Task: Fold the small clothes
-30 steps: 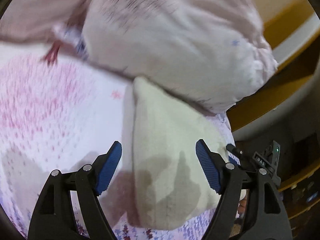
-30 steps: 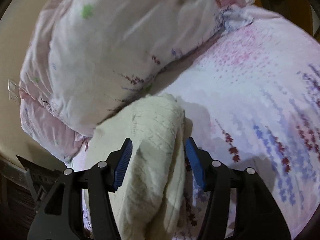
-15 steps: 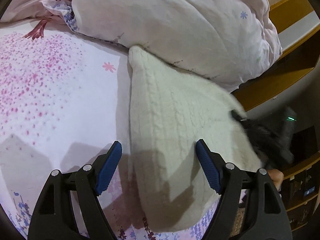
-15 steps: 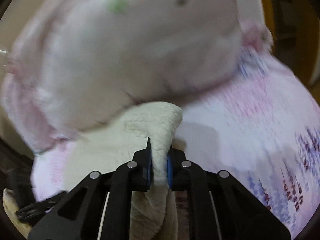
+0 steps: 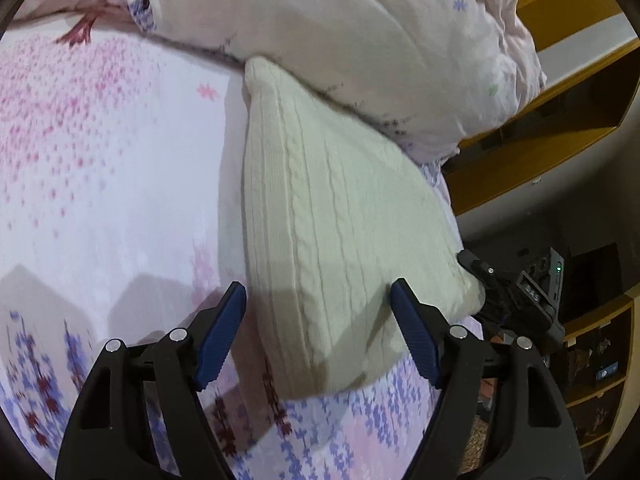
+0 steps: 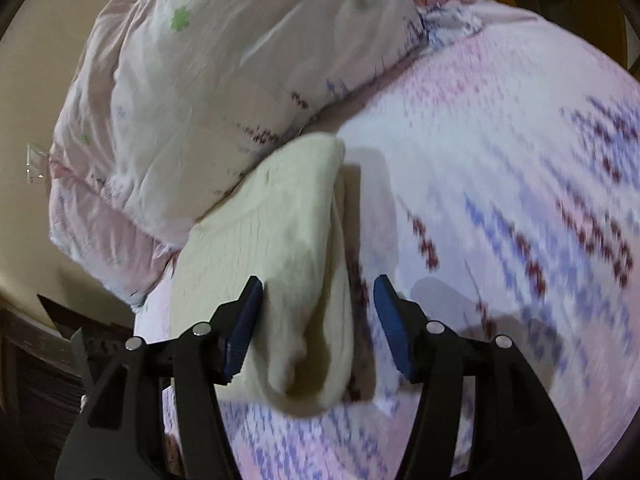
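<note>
A cream cable-knit garment (image 5: 336, 216) lies folded on the floral bedsheet (image 5: 100, 184), its far end against a pale quilt. My left gripper (image 5: 318, 334) is open and empty, its blue pads either side of the garment's near edge. The other gripper's black body (image 5: 516, 292) shows at the garment's right corner. In the right wrist view the garment (image 6: 288, 232) lies folded, with its rolled edge between the open jaws of my right gripper (image 6: 318, 326), which holds nothing.
A bulky pale quilt (image 5: 360, 40) is piled along the far side of the bed and also shows in the right wrist view (image 6: 224, 72). A wooden bed frame and shelves (image 5: 560, 92) stand to the right. A beige wall (image 6: 48, 40) is behind.
My right gripper, shut on the garment's folded edge half a second ago, has opened and let it go. The garment now lies flatter. My left gripper stayed open.
</note>
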`<state>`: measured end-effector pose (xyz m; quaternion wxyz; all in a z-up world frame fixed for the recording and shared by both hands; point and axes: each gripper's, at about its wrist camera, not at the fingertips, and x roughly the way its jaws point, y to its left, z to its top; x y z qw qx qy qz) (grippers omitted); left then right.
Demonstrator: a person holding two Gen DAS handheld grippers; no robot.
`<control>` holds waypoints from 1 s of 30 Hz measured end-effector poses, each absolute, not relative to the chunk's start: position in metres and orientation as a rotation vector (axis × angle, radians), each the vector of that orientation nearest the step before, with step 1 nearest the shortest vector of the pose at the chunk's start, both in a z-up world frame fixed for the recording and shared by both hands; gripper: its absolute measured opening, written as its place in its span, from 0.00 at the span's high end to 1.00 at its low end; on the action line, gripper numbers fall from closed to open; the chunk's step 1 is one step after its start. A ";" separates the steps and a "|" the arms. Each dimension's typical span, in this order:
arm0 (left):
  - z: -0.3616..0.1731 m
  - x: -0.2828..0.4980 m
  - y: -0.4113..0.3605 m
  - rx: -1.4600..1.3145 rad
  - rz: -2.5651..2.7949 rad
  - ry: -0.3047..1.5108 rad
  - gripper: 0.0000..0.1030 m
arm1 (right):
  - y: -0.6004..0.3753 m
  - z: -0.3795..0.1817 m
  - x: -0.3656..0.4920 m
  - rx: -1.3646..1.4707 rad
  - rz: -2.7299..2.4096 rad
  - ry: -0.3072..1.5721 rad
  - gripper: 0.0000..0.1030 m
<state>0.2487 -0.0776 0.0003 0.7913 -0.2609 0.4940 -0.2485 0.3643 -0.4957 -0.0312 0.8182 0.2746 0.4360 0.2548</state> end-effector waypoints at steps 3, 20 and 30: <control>-0.003 0.243 -0.081 -0.549 -0.520 1.068 0.31 | -0.495 -0.036 0.354 0.581 0.554 0.940 0.53; -0.007 0.227 -0.072 -0.480 -0.543 1.010 0.64 | -0.500 -0.063 0.340 0.595 0.557 0.951 0.84; 0.003 0.227 -0.081 -0.367 -0.460 0.988 0.40 | -0.509 -0.060 0.341 0.644 0.533 0.952 0.61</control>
